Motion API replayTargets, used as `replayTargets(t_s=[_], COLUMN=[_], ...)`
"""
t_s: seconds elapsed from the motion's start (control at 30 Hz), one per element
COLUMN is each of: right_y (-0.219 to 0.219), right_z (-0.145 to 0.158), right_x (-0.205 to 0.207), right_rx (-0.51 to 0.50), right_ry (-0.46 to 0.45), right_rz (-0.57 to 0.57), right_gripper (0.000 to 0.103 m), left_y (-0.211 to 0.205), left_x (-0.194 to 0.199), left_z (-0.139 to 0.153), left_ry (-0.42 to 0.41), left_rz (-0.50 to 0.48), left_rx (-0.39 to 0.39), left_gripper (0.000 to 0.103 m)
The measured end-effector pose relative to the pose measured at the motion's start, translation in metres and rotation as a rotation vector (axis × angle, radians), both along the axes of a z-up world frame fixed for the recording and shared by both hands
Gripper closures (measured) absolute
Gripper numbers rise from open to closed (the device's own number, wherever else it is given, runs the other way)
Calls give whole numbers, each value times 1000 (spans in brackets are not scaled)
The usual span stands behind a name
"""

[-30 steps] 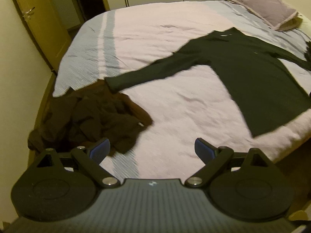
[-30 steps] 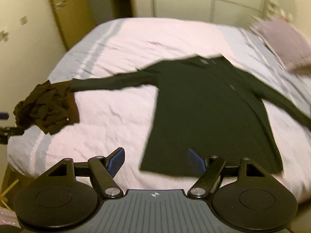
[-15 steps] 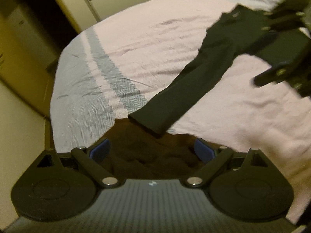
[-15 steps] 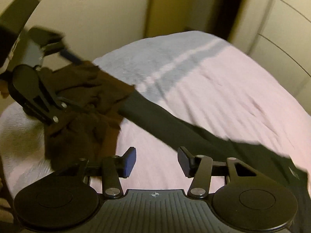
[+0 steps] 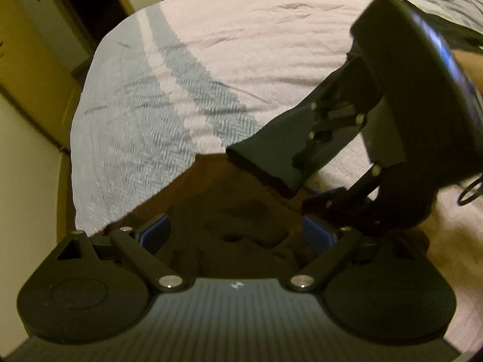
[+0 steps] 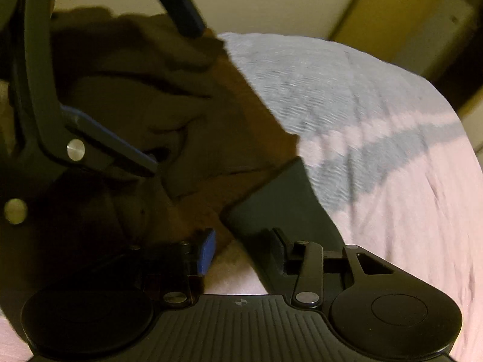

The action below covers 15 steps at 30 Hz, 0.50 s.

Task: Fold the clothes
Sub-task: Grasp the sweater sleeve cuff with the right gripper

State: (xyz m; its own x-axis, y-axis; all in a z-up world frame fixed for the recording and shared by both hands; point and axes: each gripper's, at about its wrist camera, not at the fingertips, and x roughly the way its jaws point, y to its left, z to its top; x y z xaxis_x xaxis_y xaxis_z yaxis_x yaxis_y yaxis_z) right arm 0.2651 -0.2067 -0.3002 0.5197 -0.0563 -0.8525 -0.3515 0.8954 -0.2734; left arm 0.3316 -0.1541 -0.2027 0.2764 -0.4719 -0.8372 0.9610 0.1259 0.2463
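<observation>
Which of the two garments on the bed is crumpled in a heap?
The brown garment, bunched at the bed's edge. The black one shows only a flat, smooth sleeve whose cuff lies over the brown heap.

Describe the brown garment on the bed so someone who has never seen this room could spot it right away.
Start at the bed with its pale pink cover and look to the corner with the blue-grey stripes. The brown garment lies there in a crumpled heap. Unlike the dark sleeve whose cuff reaches it, it is rumpled and brown, not flat and dark.
</observation>
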Motion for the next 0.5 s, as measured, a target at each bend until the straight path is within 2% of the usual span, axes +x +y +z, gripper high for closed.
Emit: replayTargets(t_s=[0.13,0.17,0.2,0.33,0.4,0.5], right_y=[0,-1,-2,-19,-39,-89], right_z=[-11,-11,-10,11,31,65], right_x=[4,4,4,1,-4,-27], right_rx=[-21,-13,-6,69,140,260], right_ry=[-16,-23,-30,-107,-173,-302], right_rz=[8,0,-8,-90,-173,-332], right_gripper=[63,72,93,97,97,97], left_y=[5,6,7,11,7,-7], left_x=[1,3,4,9,9,-1], left_z=[-2,-1,0,13,20,27], left_ry=[-3,-7,-11,-27,-26,-48], left_rz=[26,32,40,97,106,69], left_rx=[-1,-5,-9,-47,-55,-56], left_gripper=[11,11,11,11,11,11])
